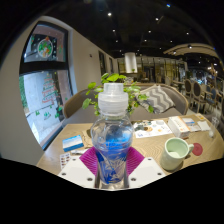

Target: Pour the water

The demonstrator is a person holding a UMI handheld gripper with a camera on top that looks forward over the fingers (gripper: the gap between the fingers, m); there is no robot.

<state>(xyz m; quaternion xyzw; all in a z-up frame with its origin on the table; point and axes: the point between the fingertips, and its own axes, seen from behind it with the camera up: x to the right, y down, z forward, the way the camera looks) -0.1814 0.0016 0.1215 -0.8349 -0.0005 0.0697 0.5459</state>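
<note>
A clear plastic water bottle (pixel 112 135) with a white cap and a blue label stands upright between my fingers, held above the wooden table (pixel 150 150). My gripper (pixel 112 165) is shut on the bottle's lower body, the magenta pads (pixel 90 159) pressed against both its sides. A pale green mug (pixel 175 151) sits on the table to the right of the bottle, just ahead of my right finger.
Behind the bottle stands a leafy green plant (pixel 120 88). Cards and papers (pixel 168 127) lie on the far right of the table, a small blue-and-white box (pixel 73 143) at the left. A red coaster (pixel 197 149) lies right of the mug. Sofas stand beyond.
</note>
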